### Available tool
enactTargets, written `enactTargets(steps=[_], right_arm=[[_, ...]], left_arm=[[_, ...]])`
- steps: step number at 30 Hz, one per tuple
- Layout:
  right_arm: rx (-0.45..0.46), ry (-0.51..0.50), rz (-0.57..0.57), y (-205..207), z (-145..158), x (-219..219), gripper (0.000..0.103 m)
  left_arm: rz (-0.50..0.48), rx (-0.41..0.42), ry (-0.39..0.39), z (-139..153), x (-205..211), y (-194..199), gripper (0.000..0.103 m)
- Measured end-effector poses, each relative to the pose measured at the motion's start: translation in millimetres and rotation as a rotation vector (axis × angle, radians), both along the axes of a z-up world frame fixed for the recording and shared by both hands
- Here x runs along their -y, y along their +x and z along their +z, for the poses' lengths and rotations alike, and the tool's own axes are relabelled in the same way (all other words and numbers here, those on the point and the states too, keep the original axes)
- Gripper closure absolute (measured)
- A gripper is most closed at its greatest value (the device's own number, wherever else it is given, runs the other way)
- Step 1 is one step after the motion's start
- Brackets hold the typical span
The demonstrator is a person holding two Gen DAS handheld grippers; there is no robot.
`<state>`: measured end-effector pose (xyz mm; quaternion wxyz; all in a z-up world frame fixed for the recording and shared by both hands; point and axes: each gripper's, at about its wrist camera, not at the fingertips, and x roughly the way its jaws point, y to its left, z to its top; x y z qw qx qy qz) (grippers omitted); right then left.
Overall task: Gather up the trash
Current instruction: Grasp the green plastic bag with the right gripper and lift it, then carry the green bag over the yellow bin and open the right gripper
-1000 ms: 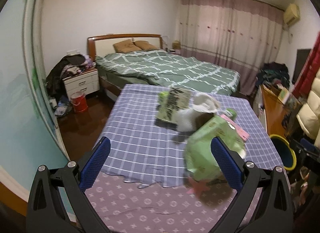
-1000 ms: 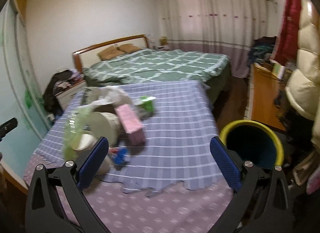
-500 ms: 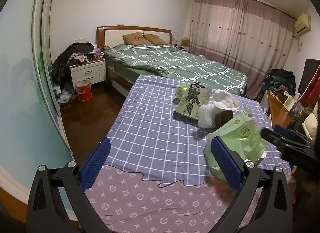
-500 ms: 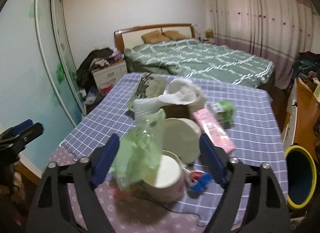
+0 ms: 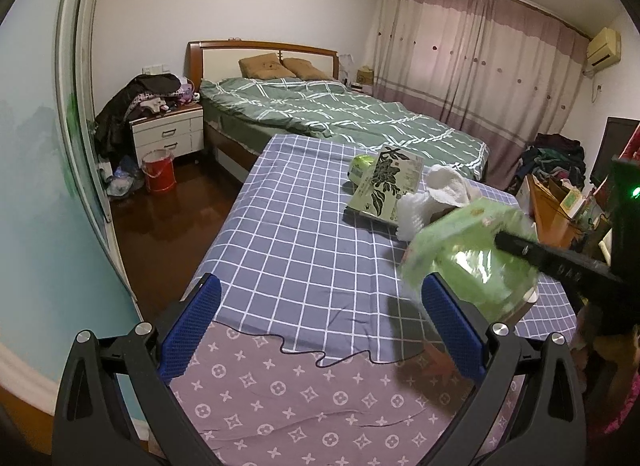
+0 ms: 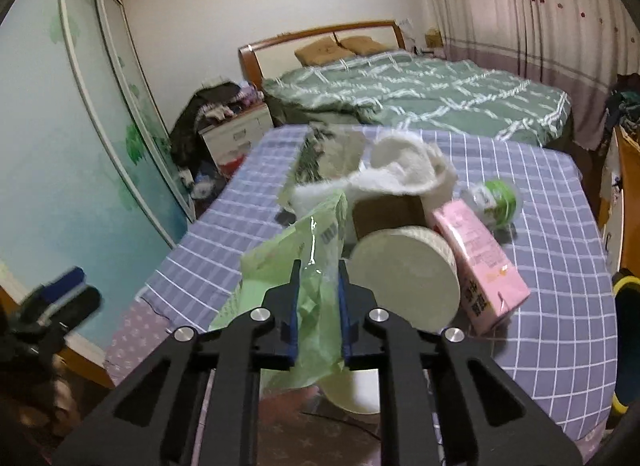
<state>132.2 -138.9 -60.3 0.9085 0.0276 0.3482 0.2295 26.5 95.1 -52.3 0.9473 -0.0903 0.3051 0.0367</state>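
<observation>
A crumpled green plastic bag [image 6: 316,234] stands at the near edge of the table [image 5: 300,234] with the blue checked cloth. My right gripper [image 6: 319,270] is closing, and its blue pads pinch the bag's top fold. In the left wrist view the same bag [image 5: 468,254] shows with the right gripper's black finger [image 5: 520,246] reaching in from the right. My left gripper [image 5: 320,286] hangs open over the table's near left part, holding nothing. Behind the bag lie a white paper cup [image 6: 404,278], a pink carton [image 6: 476,258] and a white tissue wad [image 6: 400,165].
A printed packet [image 5: 386,185] and a green-labelled bottle [image 6: 498,197] lie farther back on the table. A yellow-rimmed bin [image 6: 626,286] stands on the floor to the right. A green bed [image 5: 340,113], a nightstand [image 5: 168,137] and a red bucket [image 5: 158,169] stand beyond.
The right gripper swung left from the bin side to the green bag and its jaws went from wide open to pinching the bag. The left gripper sank a little and stayed open.
</observation>
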Motion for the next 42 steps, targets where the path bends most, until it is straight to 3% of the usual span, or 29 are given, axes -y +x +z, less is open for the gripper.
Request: enactTargets(steps=[7,16,23,31,35,38,42], right_arm=[[0.127,0.032,-0.07,-13,41,22,0.089],[0.207,0.054,-0.359,-19,61,135,0.088],[0.173,0.051,-0.686,-21,37,265,0.087],[0.026,0.03,-0.906,-10,-34,374,0.084],[-0.027,-0.001,-0.938,-4,-64,397,0.076],[-0.041,-0.029,-0.967,-2,-77,400,0.048],[-0.028,-0.037,-0.989,-6,-79,403,0.039]], left_arm=[[-0.031,0.006,0.006,2,8,-2,0.004],[-0.117,-0.004,0.013,0,38,4,0.004],[-0.241,-0.005,0.038,-3,85,13,0.004],[-0.398,-0.049,0.067,-18,152,34,0.004],[-0.443,-0.079,0.069,-25,178,47,0.004],[-0.459,-0.088,0.075,-28,192,56,0.004],[-0.465,-0.1,0.081,-31,201,67,0.004]])
